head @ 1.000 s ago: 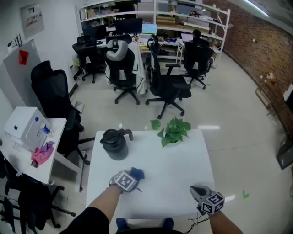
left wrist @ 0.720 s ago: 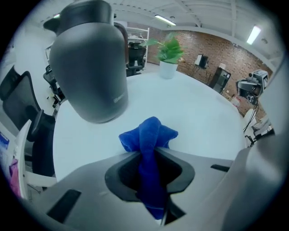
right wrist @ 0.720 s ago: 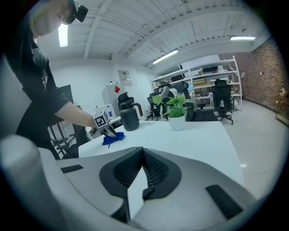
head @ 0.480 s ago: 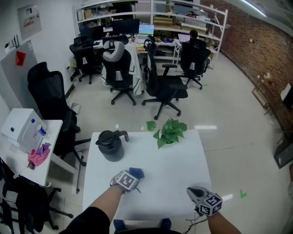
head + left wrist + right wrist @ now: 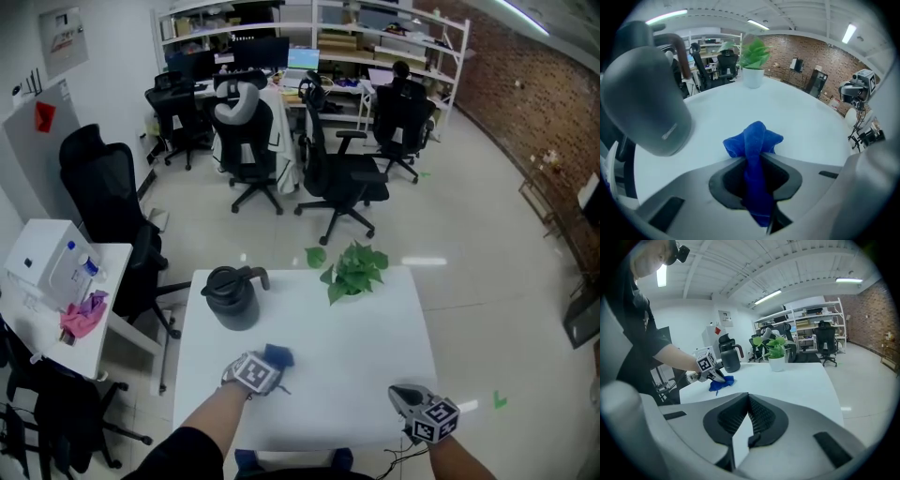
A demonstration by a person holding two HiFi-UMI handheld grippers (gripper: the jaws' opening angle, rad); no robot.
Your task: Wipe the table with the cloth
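A blue cloth [image 5: 278, 354] lies bunched on the white table [image 5: 356, 347], left of its middle and toward the front. My left gripper [image 5: 270, 364] is shut on the cloth; in the left gripper view the cloth [image 5: 753, 143] runs back between the jaws of the left gripper [image 5: 752, 159], and its loose end rests on the table. My right gripper [image 5: 400, 392] is at the table's front right corner. In the right gripper view the right gripper [image 5: 749, 400] is shut and holds nothing; beyond it are the cloth [image 5: 722, 383] and the left gripper [image 5: 716, 376].
A dark grey jug [image 5: 232, 297] with a handle stands at the table's back left, close behind the cloth. A potted green plant [image 5: 353, 268] sits at the back edge. Black office chairs [image 5: 342, 178] and a side table [image 5: 66, 300] with a pink rag surround the table.
The head view sways slightly. The left gripper keeps its hold on the cloth at about the same spot; the right gripper stays by the front right corner.
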